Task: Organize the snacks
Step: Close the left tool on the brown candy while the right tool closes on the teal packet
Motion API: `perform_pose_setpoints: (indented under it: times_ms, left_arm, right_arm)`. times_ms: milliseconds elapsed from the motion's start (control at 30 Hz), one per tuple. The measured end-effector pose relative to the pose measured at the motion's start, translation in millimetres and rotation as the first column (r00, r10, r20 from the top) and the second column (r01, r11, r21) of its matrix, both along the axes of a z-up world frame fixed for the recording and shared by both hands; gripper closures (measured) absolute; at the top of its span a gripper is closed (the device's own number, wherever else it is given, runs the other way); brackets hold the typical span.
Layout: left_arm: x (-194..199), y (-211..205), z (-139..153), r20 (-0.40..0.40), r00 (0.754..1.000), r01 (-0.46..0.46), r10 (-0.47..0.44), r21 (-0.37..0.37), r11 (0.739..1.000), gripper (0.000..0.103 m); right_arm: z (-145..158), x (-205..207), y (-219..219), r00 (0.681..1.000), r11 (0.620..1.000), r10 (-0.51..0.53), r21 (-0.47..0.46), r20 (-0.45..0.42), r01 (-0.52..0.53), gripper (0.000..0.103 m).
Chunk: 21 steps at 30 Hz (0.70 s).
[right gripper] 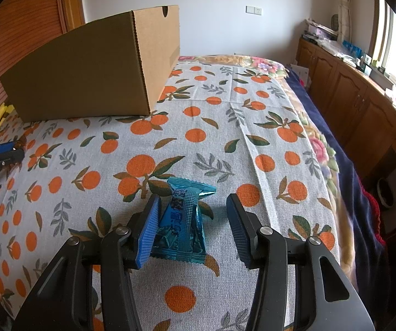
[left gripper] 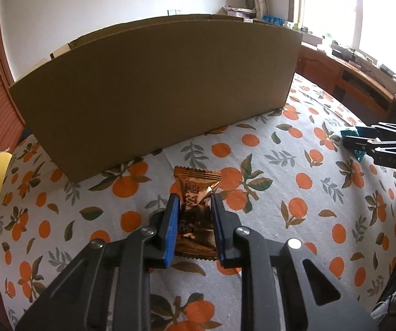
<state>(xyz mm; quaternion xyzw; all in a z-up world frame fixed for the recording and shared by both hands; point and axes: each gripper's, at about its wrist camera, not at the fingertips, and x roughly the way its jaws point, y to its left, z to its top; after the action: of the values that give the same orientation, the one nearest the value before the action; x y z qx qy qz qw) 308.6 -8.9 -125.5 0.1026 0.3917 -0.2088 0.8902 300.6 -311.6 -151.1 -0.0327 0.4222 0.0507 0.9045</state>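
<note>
Snacks lie on the orange-print cloth before the box. Your left claw pinches the brown packet across its middle. Your right claw stands half-wide around the blue packet, one pad touching. Both are light, crinkly, slippery; grip mid-body.

Left gripper angled downward, jaws clamped, right gripper angled downward, jaws apart

White wall with switch plate. Bright window at right, daylight flooding in. Wooden cabinets below, top cluttered. Slatted wooden door at left. Bed under orange-print cloth, floral blanket beneath.
</note>
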Motion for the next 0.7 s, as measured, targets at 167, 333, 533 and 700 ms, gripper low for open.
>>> perform_pose_setpoints:
  times_ms: [167,333,533,700]
  left_arm:
    - [-5,-1,6,0.012,1.000,0.000,0.000,-0.005,1.000,0.083]
    - [-10,-5,12,0.029,1.000,0.000,0.001,-0.029,1.000,0.083]
    - [-15,-7,27,0.063,0.998,-0.001,0.005,-0.067,0.998,0.083]
    - [-11,-8,42,0.090,0.996,0.003,0.005,-0.089,0.996,0.083]
  right_arm:
    - [1,1,-1,1.000,1.000,0.005,0.000,0.001,-0.005,0.067]
    - [4,1,0,1.000,1.000,0.021,-0.003,0.003,-0.021,0.079]
    - [6,-2,6,0.998,0.998,0.061,-0.015,0.012,-0.061,0.081]
    - [20,-2,12,0.996,0.997,0.083,0.001,0.041,-0.083,0.081]
